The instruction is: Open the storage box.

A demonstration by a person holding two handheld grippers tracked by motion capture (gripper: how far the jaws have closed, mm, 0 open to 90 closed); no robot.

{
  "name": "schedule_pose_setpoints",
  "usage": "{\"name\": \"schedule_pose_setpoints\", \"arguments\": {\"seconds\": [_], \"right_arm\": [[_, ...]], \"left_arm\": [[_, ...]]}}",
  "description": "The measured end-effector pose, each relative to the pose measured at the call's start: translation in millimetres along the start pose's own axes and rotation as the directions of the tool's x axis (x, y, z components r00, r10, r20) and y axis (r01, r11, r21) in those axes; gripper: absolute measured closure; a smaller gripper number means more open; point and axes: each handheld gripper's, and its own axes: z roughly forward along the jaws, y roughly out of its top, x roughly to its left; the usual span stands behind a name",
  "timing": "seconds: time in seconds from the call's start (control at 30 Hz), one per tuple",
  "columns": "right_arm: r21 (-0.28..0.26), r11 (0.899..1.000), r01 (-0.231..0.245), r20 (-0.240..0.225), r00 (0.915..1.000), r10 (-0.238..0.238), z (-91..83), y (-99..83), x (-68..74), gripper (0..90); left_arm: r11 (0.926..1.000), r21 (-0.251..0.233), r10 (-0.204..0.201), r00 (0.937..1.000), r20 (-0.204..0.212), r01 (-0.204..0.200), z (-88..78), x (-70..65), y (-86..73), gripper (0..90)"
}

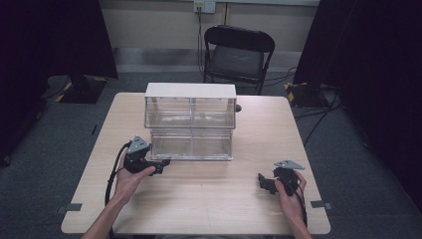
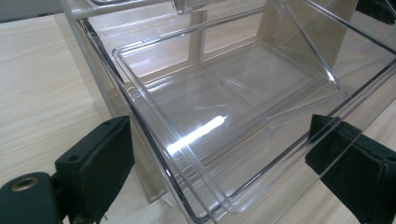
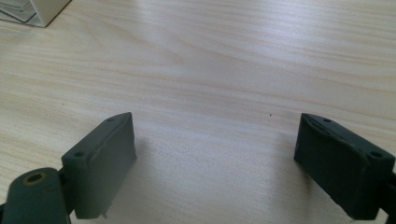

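Left gripper (image 2: 219, 158) jaws apart astride clear bin's (image 2: 243, 93) pulled-out lower tray, right gripper (image 3: 215, 163) wide open, empty, over bare table (image 3: 210, 56)

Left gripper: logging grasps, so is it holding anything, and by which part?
Nothing is held. The left gripper has its jaws apart around the clear drawer's front corner, pads off it. The right gripper is open over bare table.

Ahead of my left gripper (image 1: 160, 165) the clear acrylic organizer (image 1: 190, 127) blocks the table's (image 1: 209, 199) middle, its pulled-out lower drawer (image 2: 224, 116) sitting between my open jaws. My right gripper (image 1: 264, 183) faces bare tabletop, with free passage along the near edge.
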Motion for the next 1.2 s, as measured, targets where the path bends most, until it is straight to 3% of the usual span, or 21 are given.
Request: {"name": "schedule_pose_setpoints", "arguments": {"seconds": [0.93, 1.2], "right_arm": [[0.0, 1.0, 0.0, 0.0, 1.0, 0.0, 0.0, 0.0, 0.0, 11.8], [0.0, 1.0, 0.0, 0.0, 1.0, 0.0, 0.0, 0.0, 0.0, 11.8]], "left_arm": [[0.999, -0.034, -0.03, 0.9996, 0.005, 0.03, -3.3, 0.6, 8.1, 7.7], [0.9993, -0.033, -0.017, 0.9999, 0.003, 0.017, -4.3, 1.6, 9.2, 8.4]]}}
